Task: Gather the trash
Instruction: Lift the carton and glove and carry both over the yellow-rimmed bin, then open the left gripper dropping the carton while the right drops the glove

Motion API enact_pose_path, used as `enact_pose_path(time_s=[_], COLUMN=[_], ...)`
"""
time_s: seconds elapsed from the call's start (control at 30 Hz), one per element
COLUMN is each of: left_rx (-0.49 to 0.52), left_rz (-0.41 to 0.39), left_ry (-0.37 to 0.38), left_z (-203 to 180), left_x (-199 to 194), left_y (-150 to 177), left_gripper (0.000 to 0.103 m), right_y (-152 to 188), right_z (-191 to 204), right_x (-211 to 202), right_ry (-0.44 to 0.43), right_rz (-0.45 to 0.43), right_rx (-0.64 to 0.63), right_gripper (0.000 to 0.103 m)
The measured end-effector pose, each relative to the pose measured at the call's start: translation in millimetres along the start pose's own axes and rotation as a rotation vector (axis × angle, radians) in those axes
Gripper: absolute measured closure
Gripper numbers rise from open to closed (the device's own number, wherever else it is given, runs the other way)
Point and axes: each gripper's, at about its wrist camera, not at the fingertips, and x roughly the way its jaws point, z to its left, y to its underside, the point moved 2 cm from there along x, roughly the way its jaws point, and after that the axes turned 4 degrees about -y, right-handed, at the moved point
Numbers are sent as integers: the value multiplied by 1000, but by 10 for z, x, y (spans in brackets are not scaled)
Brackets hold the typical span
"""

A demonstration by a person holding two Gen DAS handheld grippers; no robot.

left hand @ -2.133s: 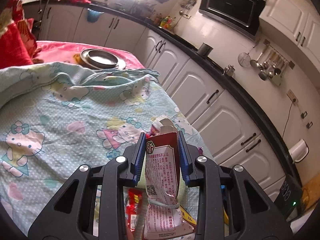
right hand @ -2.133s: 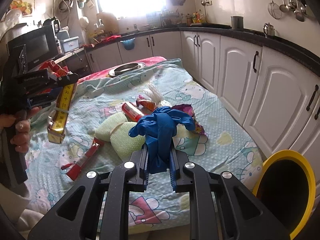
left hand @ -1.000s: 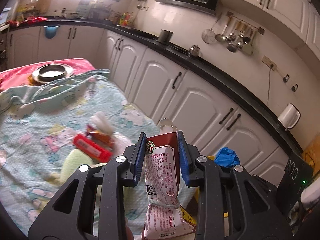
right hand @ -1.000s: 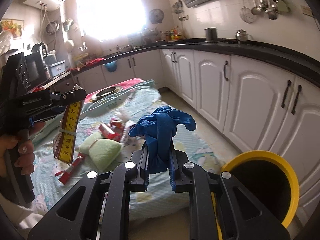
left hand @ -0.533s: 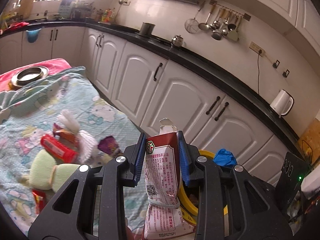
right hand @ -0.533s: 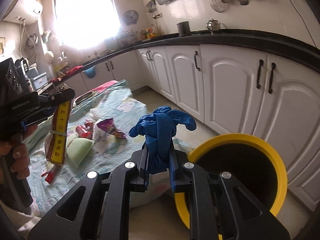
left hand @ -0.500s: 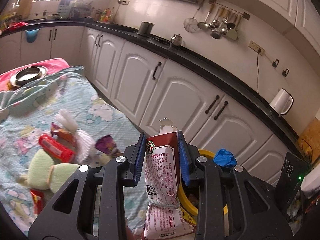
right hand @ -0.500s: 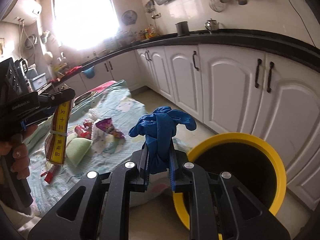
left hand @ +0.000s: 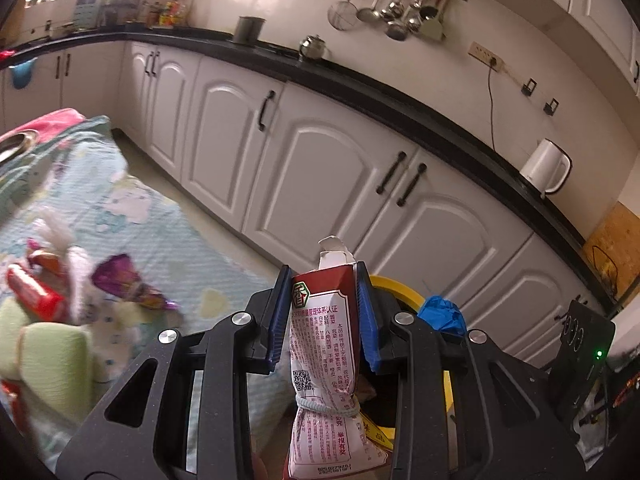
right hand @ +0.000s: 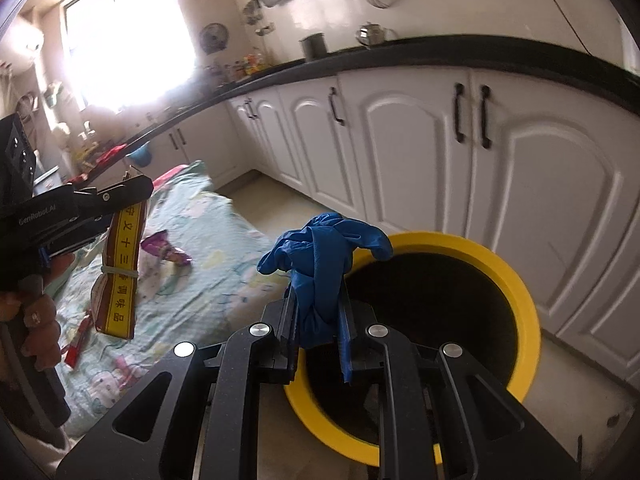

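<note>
The left claw [left hand: 322,320] grips a red seasoning packet [left hand: 326,344] and the right claw [right hand: 318,330] clamps a crumpled blue glove [right hand: 322,256], both beside the yellow bin [right hand: 516,280].

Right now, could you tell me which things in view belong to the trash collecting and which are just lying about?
Part of the job:
- packet, clamped in the left gripper
- blue glove, clamped in the right gripper
- yellow bin
- purple wrapper and red wrapper on the bedspread

Just lying about:
- kettle
- hanging utensils
- steel bowl
</note>
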Motion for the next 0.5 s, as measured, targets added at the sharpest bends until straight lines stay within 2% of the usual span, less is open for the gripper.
enact_pose_path(time_s=[0.3,0.5], left_rx=[13,18], left_rz=[77,119], left_ry=[70,88], left_z=[-252,-385], left_x=[479,776], left_y=[146,219], left_gripper=[79,79], right_y=[139,254], right_z=[-379,-551], right_x=[-37,-52], right_ry=[56,89], right_rz=[22,44], right_rx=[69,109], right_gripper=[88,88])
